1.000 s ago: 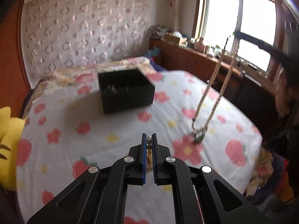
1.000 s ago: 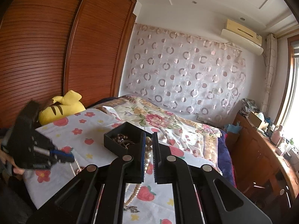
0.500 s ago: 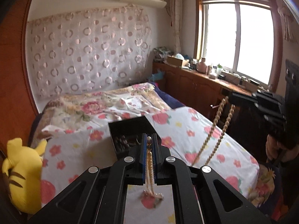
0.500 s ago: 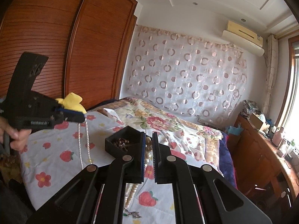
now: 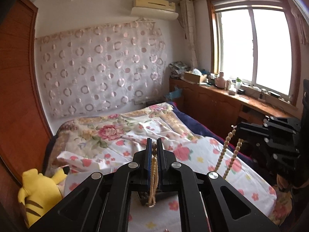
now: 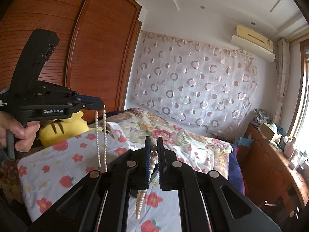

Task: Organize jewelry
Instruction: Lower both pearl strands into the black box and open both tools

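Observation:
My left gripper (image 5: 154,145) is shut on a thin bead necklace (image 5: 153,176) that hangs down between its fingers; the same necklace (image 6: 100,135) dangles from it in the right wrist view, where the left gripper (image 6: 97,101) is at the left, high above the bed. My right gripper (image 6: 153,145) is shut on a thicker pearl necklace (image 6: 142,199) that hangs below it; in the left wrist view that necklace (image 5: 227,158) hangs from the right gripper (image 5: 238,130) at the right. The black jewelry box (image 5: 143,196) is almost wholly hidden under my left gripper.
A table with a white strawberry-print cloth (image 5: 202,154) lies below both grippers. A yellow plush toy (image 5: 36,191) sits at its left. A flowered bed (image 5: 119,127) is behind, a wooden wardrobe (image 6: 77,48) at the left, a cluttered window ledge (image 5: 231,90) at the right.
Both grippers have risen, each lifting its necklace off the cloth. The left view tilted up, so the black box slid down under the left gripper.

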The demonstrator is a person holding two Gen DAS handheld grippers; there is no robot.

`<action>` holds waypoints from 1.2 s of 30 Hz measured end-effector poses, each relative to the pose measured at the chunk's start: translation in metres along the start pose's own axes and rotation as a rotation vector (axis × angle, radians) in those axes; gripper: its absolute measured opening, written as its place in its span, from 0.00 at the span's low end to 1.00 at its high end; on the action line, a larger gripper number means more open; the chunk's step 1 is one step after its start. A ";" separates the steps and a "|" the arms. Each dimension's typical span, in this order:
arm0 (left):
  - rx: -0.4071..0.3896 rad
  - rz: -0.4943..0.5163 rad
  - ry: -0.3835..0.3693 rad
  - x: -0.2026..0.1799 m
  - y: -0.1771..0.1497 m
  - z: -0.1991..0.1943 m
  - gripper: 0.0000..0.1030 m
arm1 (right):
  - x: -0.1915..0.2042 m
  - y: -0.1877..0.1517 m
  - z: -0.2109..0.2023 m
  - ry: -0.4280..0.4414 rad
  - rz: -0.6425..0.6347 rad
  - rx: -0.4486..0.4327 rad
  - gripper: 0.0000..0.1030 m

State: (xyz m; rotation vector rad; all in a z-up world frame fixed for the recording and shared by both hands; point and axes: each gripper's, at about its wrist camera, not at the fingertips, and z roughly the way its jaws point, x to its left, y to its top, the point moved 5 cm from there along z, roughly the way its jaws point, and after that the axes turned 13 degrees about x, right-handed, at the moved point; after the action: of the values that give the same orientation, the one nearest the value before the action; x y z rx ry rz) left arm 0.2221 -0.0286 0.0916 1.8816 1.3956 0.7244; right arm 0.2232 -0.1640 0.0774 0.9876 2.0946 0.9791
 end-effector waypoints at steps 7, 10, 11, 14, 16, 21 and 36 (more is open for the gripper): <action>0.017 -0.039 0.026 0.016 0.026 0.031 0.04 | -0.004 0.027 0.021 -0.001 -0.007 -0.011 0.08; 0.038 -0.054 0.025 0.021 0.031 0.046 0.04 | -0.006 0.038 0.033 0.005 0.006 -0.009 0.08; 0.042 -0.058 0.027 0.022 0.032 0.050 0.04 | -0.008 0.042 0.036 0.008 0.011 -0.010 0.08; 0.057 -0.078 0.001 0.025 0.037 0.060 0.04 | -0.009 0.048 0.048 0.023 0.024 -0.006 0.08; 0.064 -0.078 0.000 0.027 0.038 0.066 0.04 | -0.008 0.049 0.058 0.028 0.025 0.000 0.08; 0.118 -0.085 0.011 0.031 0.021 0.092 0.04 | -0.004 0.043 0.091 0.053 0.043 0.038 0.08; 0.262 -0.124 0.000 0.049 -0.073 0.145 0.04 | 0.016 -0.024 0.171 0.120 0.089 0.244 0.08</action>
State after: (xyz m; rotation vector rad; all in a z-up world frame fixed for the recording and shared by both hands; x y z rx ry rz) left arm 0.3030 0.0057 -0.0531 1.9683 1.6572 0.4995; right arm 0.3369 -0.1004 -0.0370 1.1773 2.3282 0.8580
